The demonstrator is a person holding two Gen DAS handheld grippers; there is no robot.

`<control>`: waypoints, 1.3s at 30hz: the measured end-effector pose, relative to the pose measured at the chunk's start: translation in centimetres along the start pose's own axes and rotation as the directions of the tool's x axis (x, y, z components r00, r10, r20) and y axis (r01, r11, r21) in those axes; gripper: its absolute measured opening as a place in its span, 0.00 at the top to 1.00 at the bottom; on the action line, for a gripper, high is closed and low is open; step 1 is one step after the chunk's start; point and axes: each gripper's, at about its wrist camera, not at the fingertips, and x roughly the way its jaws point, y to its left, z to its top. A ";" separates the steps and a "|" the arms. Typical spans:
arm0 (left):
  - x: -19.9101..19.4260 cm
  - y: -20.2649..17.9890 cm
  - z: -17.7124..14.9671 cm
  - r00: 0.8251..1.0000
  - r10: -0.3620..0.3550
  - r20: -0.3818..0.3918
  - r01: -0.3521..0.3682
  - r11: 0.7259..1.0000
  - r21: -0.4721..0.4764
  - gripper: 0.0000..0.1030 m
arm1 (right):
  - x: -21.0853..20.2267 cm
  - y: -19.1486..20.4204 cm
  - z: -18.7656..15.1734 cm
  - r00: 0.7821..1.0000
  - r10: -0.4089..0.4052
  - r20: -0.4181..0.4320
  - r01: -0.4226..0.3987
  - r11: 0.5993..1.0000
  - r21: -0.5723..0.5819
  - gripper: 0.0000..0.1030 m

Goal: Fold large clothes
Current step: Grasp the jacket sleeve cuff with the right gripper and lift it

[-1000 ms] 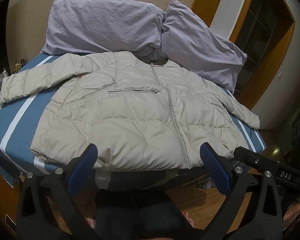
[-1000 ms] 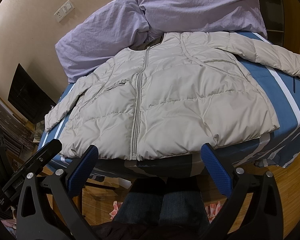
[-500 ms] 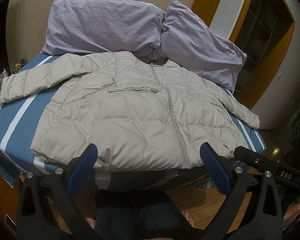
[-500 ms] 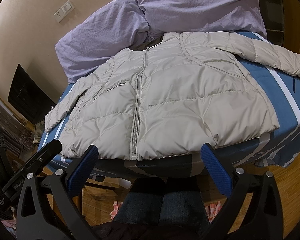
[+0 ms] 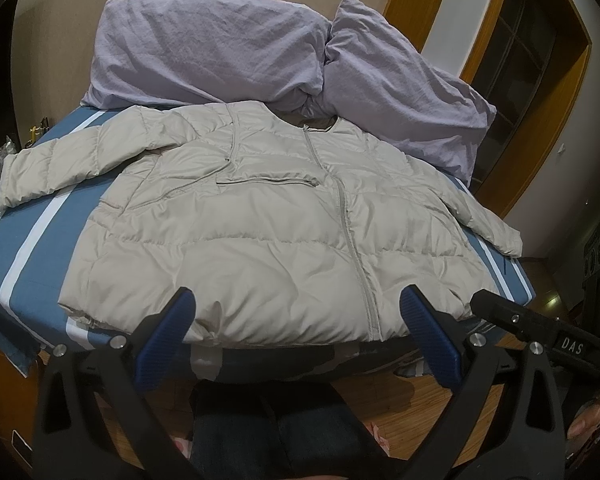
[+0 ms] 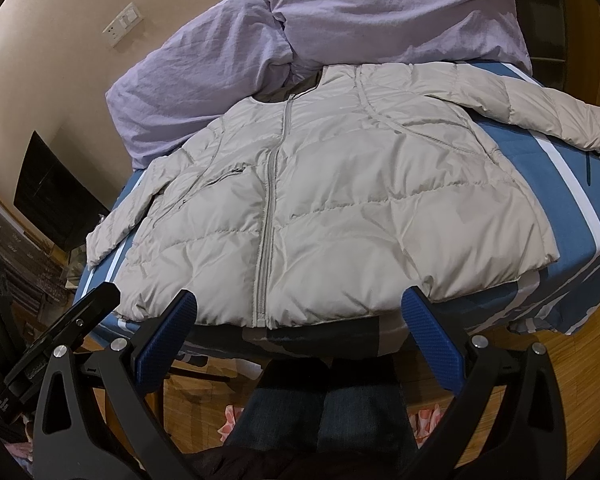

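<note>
Bed (image 5: 32, 248) holds jacket (image 5: 268, 236); both grippers hover, fingers (image 5: 168, 332) apart.

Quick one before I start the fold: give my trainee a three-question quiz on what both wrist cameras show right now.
1. True or false: the left gripper is shut on the puffer jacket.
2. Multiple choice: the jacket's zipper is A) fully undone, B) closed along the front, C) hidden underneath.
3. Fill in: behind the jacket's collar lie two lilac ____.

Key
1. False. The left gripper's fingers stand wide apart short of the hem, and the right gripper is open too.
2. B. The jacket lies front up, sleeves spread, on the blue striped sheet.
3. pillows.
</note>
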 end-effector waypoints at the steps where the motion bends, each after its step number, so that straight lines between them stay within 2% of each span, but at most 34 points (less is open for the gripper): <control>1: 0.1 0.0 0.0 1.000 0.003 -0.001 -0.003 1.000 0.001 0.02 | 0.1 -0.1 0.1 1.000 -0.005 0.002 0.005 1.000 0.000 0.01; 7: 2.2 0.5 1.2 0.999 0.039 -0.012 -0.039 0.999 0.005 0.02 | 1.0 -2.1 1.9 0.996 -0.080 0.046 0.079 0.997 0.021 0.01; 11: 4.3 1.3 2.7 0.997 0.077 -0.021 -0.076 0.997 0.009 0.02 | 1.5 -5.1 3.8 0.989 -0.134 0.061 0.129 0.988 0.085 0.01; 14: 5.9 1.8 3.9 0.993 0.113 -0.027 -0.113 0.993 0.017 0.02 | 2.1 -7.9 5.5 0.980 -0.186 0.066 0.176 0.974 0.143 0.01; 18: 7.9 2.7 6.0 0.984 0.175 -0.023 -0.174 0.984 0.022 0.02 | 2.6 -12.2 7.8 0.955 -0.284 0.085 0.261 0.941 0.214 0.03; 22: 10.1 3.7 8.0 0.972 0.236 -0.021 -0.235 0.972 0.025 0.02 | 2.9 -17.6 10.4 0.913 -0.397 0.095 0.355 0.887 0.295 0.10; 26: 12.2 4.6 9.1 0.957 0.287 -0.035 -0.286 0.958 0.033 0.02 | 2.8 -24.1 12.5 0.858 -0.511 0.048 0.450 0.794 0.409 0.19; 29: 13.6 5.4 9.5 0.945 0.323 -0.047 -0.321 0.946 0.035 0.02 | 2.1 -28.3 13.6 0.839 -0.543 0.034 0.456 0.737 0.499 0.21; 32: 15.1 6.1 9.3 0.936 0.345 -0.072 -0.344 0.938 0.035 0.02 | 1.4 -31.9 14.1 0.806 -0.592 0.023 0.471 0.664 0.581 0.24; 37: 16.9 7.0 8.3 0.933 0.341 -0.116 -0.340 0.940 0.021 0.02 | 1.7 -36.4 14.0 0.783 -0.622 -0.011 0.465 0.573 0.674 0.26; 39: 17.2 7.2 7.9 0.934 0.341 -0.107 -0.341 0.940 0.016 0.02 | 2.1 -37.3 13.8 0.787 -0.617 -0.028 0.457 0.552 0.697 0.28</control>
